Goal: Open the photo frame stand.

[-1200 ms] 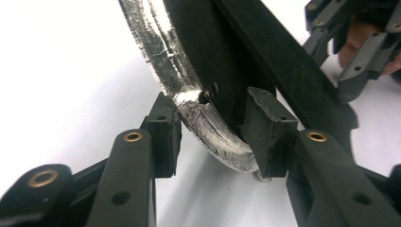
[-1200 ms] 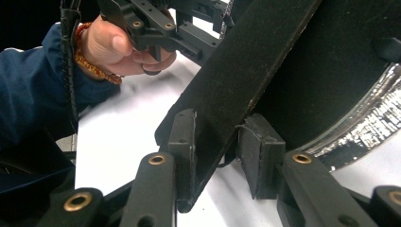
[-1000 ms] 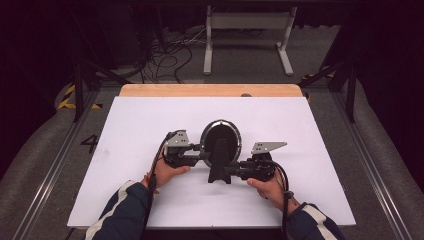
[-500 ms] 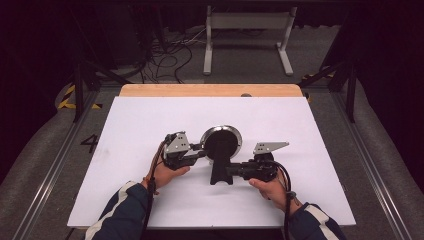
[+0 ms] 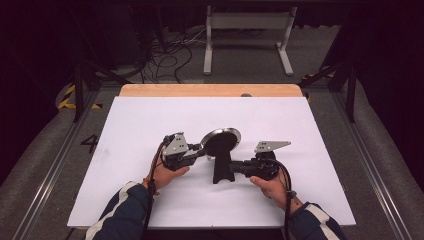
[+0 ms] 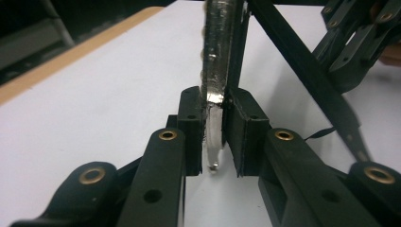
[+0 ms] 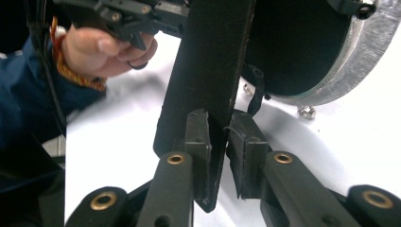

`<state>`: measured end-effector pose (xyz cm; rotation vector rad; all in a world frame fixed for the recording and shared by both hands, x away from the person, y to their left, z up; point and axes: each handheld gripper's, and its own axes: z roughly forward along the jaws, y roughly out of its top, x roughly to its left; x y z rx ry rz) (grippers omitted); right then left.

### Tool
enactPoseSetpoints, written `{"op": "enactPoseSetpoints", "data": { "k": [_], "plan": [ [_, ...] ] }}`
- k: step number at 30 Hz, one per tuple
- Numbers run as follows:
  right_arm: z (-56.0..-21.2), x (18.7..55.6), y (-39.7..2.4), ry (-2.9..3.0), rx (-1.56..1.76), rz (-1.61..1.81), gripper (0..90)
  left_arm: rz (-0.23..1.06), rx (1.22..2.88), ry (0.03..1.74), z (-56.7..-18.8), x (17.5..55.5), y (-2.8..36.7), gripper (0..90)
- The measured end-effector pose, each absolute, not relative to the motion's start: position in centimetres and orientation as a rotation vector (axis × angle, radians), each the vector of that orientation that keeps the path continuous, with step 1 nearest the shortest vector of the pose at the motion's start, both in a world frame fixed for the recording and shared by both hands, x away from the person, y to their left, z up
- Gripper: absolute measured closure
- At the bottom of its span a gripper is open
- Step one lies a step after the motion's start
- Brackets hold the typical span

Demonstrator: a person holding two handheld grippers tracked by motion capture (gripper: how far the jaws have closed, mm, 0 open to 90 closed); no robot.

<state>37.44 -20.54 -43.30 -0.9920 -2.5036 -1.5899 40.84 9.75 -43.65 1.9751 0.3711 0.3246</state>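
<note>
White tabletop (image 5: 125, 150) carries a round mirror (image 5: 221, 141) on a black stand (image 5: 222, 170), near its middle. Left gripper (image 5: 197, 148) has just been closing its jaws and now pinches the mirror's silver rim (image 6: 213, 94). Right gripper (image 5: 234, 167), jaws likewise just closing, clamps the stand's flat strut (image 7: 213, 75).
</note>
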Motion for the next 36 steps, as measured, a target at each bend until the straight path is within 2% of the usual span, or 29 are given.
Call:
{"op": "enactPoseSetpoints", "data": {
  "k": [2, 6, 11, 18, 31, 36],
  "plan": [
    [-43.5, 37.3, -20.3, -2.515, -0.978, -1.576, 81.9, 0.305, 2.036, 0.364, -44.4, 40.9, 9.1, 71.3],
    [-43.4, 37.1, -20.0, -2.529, -0.962, -1.582, 82.1, 0.346, 2.065, 0.329, -44.8, 40.6, 8.1, 72.0],
    [-43.3, 37.1, -20.3, -2.514, -0.960, -1.608, 82.8, 0.395, 2.068, 0.320, -44.8, 40.6, 7.9, 73.0],
    [-43.5, 37.1, -19.9, -2.530, -0.986, -1.594, 83.2, 0.464, 2.062, 0.334, -45.1, 40.9, 7.4, 69.4],
    [-43.7, 37.0, -19.5, -2.624, -1.024, -1.638, 82.5, 0.521, 2.057, 0.359, -45.3, 41.4, 7.3, 69.2],
    [-43.7, 36.9, -19.4, -2.634, -1.021, -1.642, 82.3, 0.500, 2.052, 0.367, -45.4, 41.5, 7.5, 68.8]
  ]
}}
